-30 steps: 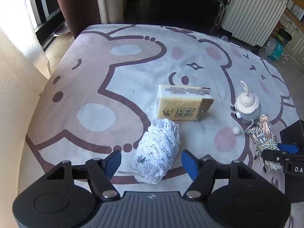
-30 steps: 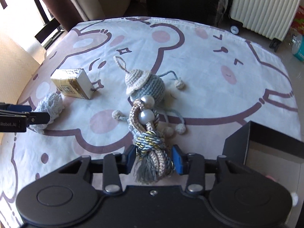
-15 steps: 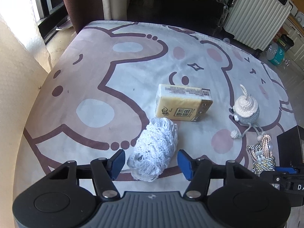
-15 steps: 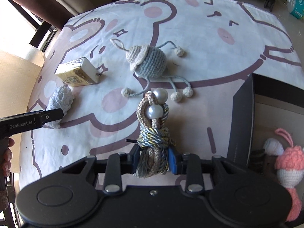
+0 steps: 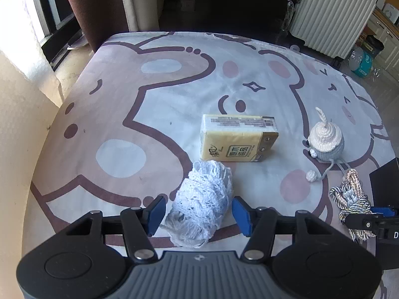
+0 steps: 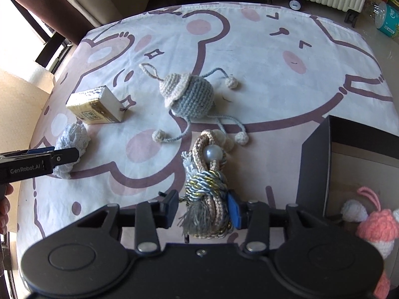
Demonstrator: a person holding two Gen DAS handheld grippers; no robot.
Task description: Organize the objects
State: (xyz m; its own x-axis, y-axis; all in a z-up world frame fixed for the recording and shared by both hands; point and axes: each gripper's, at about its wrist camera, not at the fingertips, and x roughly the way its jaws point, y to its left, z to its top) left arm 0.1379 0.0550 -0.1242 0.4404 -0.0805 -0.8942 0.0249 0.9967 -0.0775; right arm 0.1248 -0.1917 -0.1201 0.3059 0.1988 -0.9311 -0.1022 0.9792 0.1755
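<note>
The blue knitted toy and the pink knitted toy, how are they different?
The blue toy lies out on the bedsheet; the pink toy sits inside the black box. The blue toy wears a cream hat and shows whole; the pink toy is partly cut off at the picture's edge. Both are crocheted yarn with a loop on top.

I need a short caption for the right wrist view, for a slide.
Right gripper, open around a knotted rope tassel on the cartoon sheet, beside a black box holding a pink knitted toy.
</note>
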